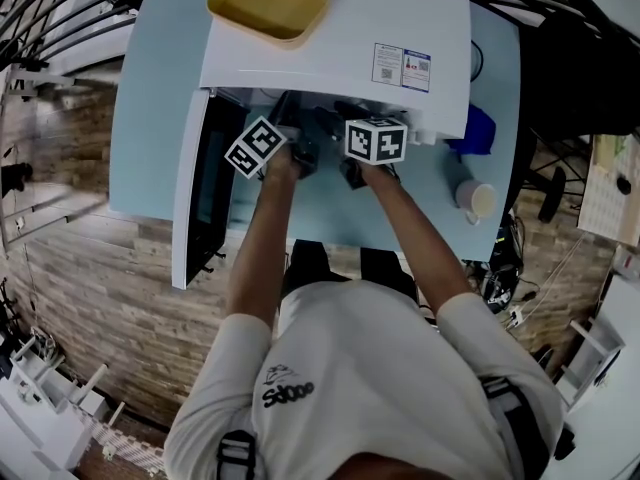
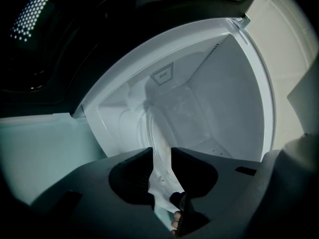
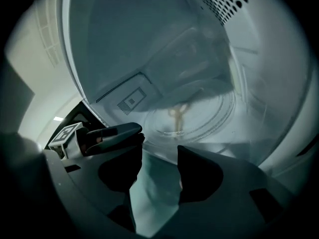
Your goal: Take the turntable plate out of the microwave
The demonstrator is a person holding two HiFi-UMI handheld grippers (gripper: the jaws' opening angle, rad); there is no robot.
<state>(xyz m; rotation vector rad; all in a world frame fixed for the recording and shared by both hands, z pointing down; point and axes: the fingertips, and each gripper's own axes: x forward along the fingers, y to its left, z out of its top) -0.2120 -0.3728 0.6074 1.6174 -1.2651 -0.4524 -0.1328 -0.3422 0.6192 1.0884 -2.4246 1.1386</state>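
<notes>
The glass plate [image 3: 199, 108] is inside the open microwave [image 1: 330, 58]. The left gripper [image 2: 162, 152] pinches its rim with narrow fingers. The right gripper [image 3: 160, 148] stands wide, holding nothing. A yellow tray [image 1: 268, 3] sits on top.

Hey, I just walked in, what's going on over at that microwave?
A person stands at the open microwave with both grippers reaching inside. The left gripper has its jaws closed on the rim of the glass turntable plate, which is not yet out of the cavity. The right gripper is wide open just in front of the plate, gripping nothing. A yellow tray rests on top of the microwave.
</notes>
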